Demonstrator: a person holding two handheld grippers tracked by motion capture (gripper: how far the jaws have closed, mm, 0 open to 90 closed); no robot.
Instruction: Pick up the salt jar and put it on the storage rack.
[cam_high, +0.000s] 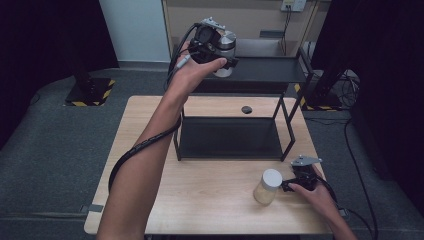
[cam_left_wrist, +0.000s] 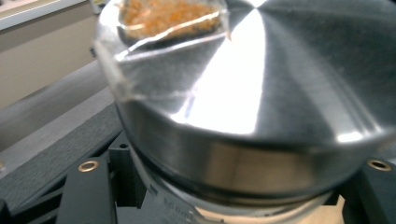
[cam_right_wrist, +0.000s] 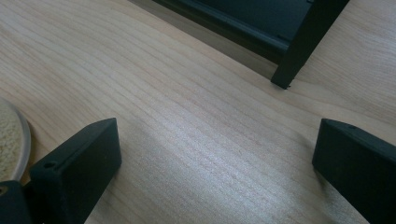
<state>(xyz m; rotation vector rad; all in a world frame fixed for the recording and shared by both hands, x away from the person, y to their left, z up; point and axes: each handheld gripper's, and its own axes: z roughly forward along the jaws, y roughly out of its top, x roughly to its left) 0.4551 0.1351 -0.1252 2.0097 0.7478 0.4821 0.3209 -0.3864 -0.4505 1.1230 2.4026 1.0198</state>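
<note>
The left gripper (cam_high: 222, 52) is held up over the top shelf of a black metal rack (cam_high: 270, 70), its fingers clamped on a clear jar with a brushed-steel lid (cam_high: 226, 40); in the left gripper view that round lid (cam_left_wrist: 261, 93) gleams in radial streaks, and a glassy surface at the picture's upper left shows orange-brown crumbs, probably the jar's contents, though the blur makes it hard to be sure. The rack has 2 flat matte shelves on thin square legs and stands toward the far edge of the pale wood-grain table (cam_high: 200, 200). Near the table's front right corner stands a second jar (cam_high: 267, 186), cylindrical, with a flat white lid and beige grainy filling. The right gripper (cam_high: 289, 186) rests on the table just beside it, its blocky black fingers (cam_right_wrist: 77, 168) spread wide with only bare wood between them. Grey carpet and dark curtains surround the table.
</note>
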